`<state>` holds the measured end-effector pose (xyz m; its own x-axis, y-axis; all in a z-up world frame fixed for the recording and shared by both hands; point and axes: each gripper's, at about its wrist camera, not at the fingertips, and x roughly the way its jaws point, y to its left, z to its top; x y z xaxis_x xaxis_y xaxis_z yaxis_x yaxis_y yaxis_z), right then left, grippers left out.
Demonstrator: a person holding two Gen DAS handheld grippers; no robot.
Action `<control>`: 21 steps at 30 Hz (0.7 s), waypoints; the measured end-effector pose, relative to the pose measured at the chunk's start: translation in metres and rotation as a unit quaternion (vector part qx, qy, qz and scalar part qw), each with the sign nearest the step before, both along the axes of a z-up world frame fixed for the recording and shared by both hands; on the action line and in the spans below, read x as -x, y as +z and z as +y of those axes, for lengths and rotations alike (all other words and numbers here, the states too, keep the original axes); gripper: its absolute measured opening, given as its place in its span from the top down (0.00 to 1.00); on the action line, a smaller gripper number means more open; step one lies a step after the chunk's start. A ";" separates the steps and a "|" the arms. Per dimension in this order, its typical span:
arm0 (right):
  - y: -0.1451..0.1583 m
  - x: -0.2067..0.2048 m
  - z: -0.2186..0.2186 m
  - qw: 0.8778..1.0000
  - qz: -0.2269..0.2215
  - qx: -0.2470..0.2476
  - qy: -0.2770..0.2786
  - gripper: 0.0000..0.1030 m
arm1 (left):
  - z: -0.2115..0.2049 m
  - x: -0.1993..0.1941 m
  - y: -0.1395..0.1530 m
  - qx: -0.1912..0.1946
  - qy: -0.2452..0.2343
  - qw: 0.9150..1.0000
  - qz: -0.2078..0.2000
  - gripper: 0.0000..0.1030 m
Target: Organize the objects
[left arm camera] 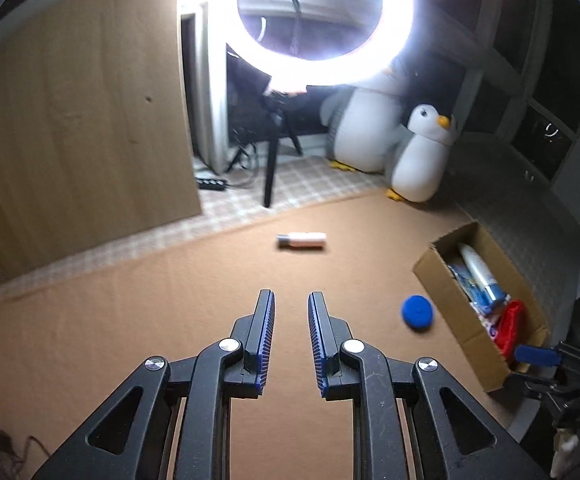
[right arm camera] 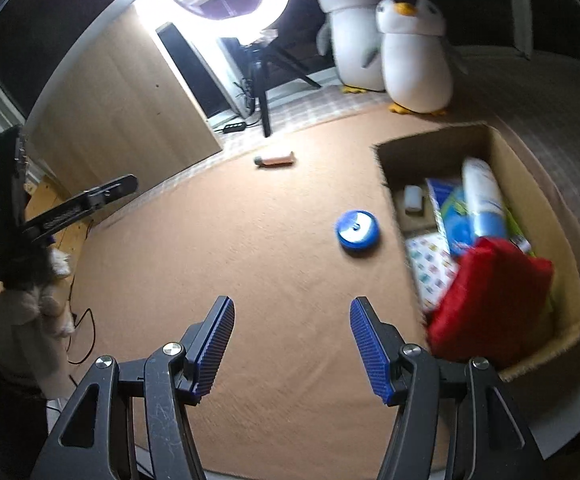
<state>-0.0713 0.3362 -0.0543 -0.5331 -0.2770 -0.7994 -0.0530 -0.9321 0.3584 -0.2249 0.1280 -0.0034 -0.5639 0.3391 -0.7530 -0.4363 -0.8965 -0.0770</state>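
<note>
Tan carpet (left arm camera: pixel 130 320), left claw (left arm camera: pixel 291 300) narrow, empty, right claw (right arm camera: pixel 291 306) wide, empty, box's (right arm camera: pixel 501 144) white jar (right arm camera: pixel 413 199) only in right view

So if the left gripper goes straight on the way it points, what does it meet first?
Probably the bare brown felt mat; the open, empty left gripper aims short of the lying pink bottle, though depth is unclear.

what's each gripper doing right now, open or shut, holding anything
left gripper: open by a narrow gap, nothing between the fingers.
right gripper: open wide, empty.
</note>
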 end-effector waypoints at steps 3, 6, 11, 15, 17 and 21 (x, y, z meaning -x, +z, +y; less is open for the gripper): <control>-0.003 0.012 -0.011 1.000 0.000 -0.004 0.008 0.45 | -0.009 0.002 0.010 0.009 -0.002 1.000 0.014 0.79; -0.009 0.024 -0.020 1.000 -0.004 -0.008 0.012 0.45 | -0.013 0.010 0.014 0.015 -0.006 1.000 0.023 0.79; -0.020 0.037 -0.025 1.000 -0.014 -0.002 0.012 0.45 | -0.008 0.031 0.010 0.023 -0.014 0.999 0.026 0.79; -0.025 0.040 -0.023 1.000 -0.023 0.003 0.003 0.45 | 0.003 0.067 -0.008 0.025 -0.008 1.000 0.005 0.79; -0.025 0.040 -0.021 1.000 -0.024 0.003 0.001 0.45 | 0.012 0.081 -0.016 0.031 -0.007 0.999 0.001 0.79; -0.024 0.037 -0.015 1.000 -0.025 0.000 -0.003 0.45 | 0.034 0.114 -0.039 0.025 -0.008 0.999 -0.025 0.79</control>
<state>-0.1082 0.3208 -0.0779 -0.4935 -0.2733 -0.8257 -0.0772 -0.9318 0.3546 -0.3390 0.1618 -0.0427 -0.5194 0.3083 -0.7970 -0.4466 -0.8931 -0.0544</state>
